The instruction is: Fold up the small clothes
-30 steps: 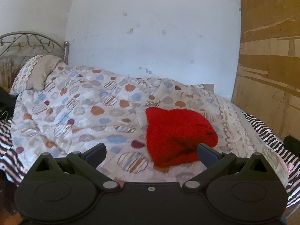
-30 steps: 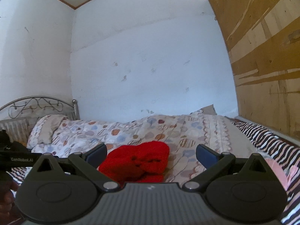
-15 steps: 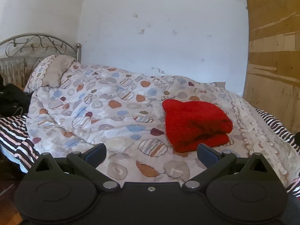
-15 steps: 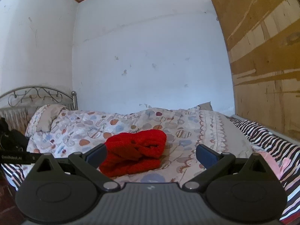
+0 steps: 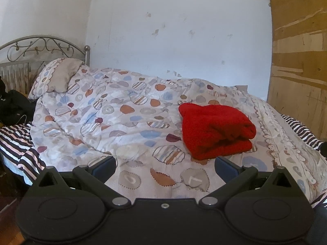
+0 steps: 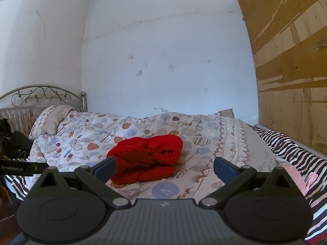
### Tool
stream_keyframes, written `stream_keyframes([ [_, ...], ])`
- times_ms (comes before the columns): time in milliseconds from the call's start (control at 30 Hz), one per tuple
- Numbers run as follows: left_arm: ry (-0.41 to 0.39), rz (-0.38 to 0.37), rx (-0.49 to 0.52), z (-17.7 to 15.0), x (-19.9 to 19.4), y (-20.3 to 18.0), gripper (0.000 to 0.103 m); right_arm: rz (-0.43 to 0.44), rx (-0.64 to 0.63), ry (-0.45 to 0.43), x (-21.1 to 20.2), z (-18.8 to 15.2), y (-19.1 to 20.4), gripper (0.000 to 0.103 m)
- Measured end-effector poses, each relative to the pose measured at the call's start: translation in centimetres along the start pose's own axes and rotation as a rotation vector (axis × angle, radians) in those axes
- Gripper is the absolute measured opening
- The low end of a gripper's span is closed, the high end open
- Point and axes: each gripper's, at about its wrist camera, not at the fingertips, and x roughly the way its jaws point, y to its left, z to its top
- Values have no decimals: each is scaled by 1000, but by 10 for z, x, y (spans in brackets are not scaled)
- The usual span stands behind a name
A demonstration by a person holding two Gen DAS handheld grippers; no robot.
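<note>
A red knitted garment [image 5: 214, 130] lies folded in a thick bundle on the patterned quilt [image 5: 122, 122] of a bed. It also shows in the right wrist view [image 6: 147, 161]. My left gripper [image 5: 164, 167] is open and empty, held back from the bed, with the garment ahead and to the right. My right gripper [image 6: 164, 166] is open and empty, with the garment ahead and slightly left. Neither gripper touches the garment.
A pillow [image 5: 55, 77] lies at the metal headboard [image 5: 40, 47] on the left. Black items [image 5: 14, 108] sit beside it. A striped sheet [image 6: 290, 155] shows at the bed's edges. A wooden board [image 5: 298, 51] stands at the right. A white wall is behind.
Both grippers have pulled back from the bed and away from the red garment, which now looks smaller and farther off. The garment itself has not moved.
</note>
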Motion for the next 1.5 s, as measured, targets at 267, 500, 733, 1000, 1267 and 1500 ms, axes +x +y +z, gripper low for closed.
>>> stream_keyframes([
  [267, 1, -1, 3, -2, -1, 0, 102, 6, -4, -4, 1, 1, -1, 103],
  [500, 0, -3, 12, -2, -2, -1, 102, 6, -1, -2, 0, 1, -2, 103],
  [733, -2, -4, 19, -1, -4, -1, 102, 6, 0, -5, 0, 1, -3, 103],
  [1000, -2, -2, 18, -1, -4, -2, 102, 5, 0, -5, 0, 1, -3, 103],
  [1267, 2, -1, 18, -1, -4, -1, 102, 5, 1, -5, 1, 1, -3, 103],
  [1500, 3, -1, 20, 0, -4, 0, 102, 6, 1, -3, 1, 2, -2, 103],
])
